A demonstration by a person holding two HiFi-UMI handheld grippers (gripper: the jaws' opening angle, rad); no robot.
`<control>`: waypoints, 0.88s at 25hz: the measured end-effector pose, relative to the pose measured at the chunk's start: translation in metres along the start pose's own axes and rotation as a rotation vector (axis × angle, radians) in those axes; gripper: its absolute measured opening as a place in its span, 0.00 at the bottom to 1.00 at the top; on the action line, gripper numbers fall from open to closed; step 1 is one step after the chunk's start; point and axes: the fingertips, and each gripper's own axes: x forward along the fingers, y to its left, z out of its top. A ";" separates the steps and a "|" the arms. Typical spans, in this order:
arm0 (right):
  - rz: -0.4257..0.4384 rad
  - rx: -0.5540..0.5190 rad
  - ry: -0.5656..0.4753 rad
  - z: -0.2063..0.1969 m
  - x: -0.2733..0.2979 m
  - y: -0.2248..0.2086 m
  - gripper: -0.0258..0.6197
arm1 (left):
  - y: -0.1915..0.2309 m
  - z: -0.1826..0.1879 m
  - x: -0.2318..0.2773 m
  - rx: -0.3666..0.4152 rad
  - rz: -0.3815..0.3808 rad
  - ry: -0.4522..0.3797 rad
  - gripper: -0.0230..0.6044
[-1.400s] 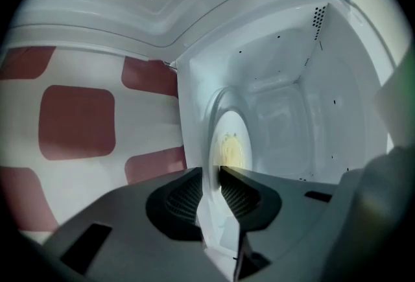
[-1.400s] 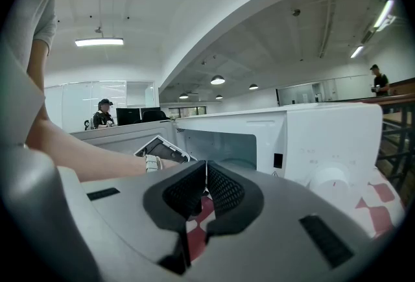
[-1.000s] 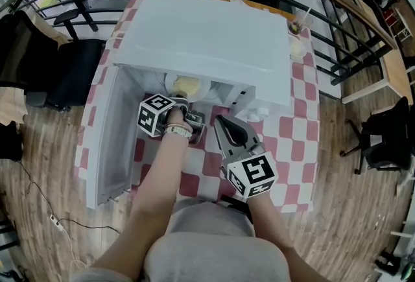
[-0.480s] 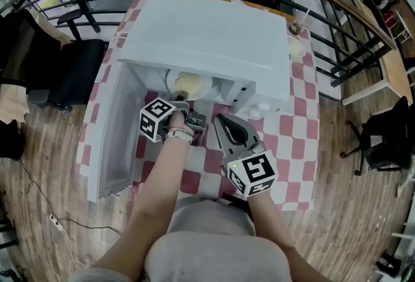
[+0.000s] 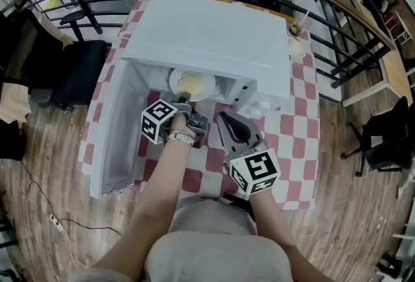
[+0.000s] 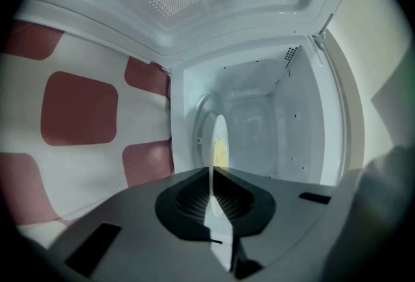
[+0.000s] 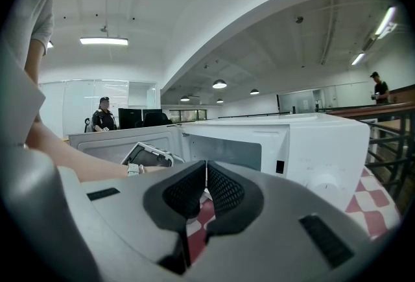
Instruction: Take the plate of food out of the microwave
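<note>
Plate of food (image 5: 192, 84) sits in the open mouth of the microwave (image 5: 214, 34) in my head view, with the door (image 5: 120, 138) swung out at the microwave's left side. My left gripper (image 5: 184, 105) is at the plate's near rim. My right gripper (image 5: 222, 117) hangs just in front of the microwave, off the plate.

Left gripper view: jaws clenched on the plate's thin rim, plate edge-on (image 6: 219, 138), yellow food on it, microwave cavity (image 6: 266, 112) behind.

Right gripper view: pads pressed together, nothing between them, microwave front (image 7: 311, 144) ahead, checkered cloth (image 7: 376, 203) beside it.
</note>
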 end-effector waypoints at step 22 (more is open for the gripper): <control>-0.028 -0.032 -0.015 0.007 -0.022 0.037 0.08 | 0.004 -0.012 -0.051 0.011 -0.037 0.037 0.05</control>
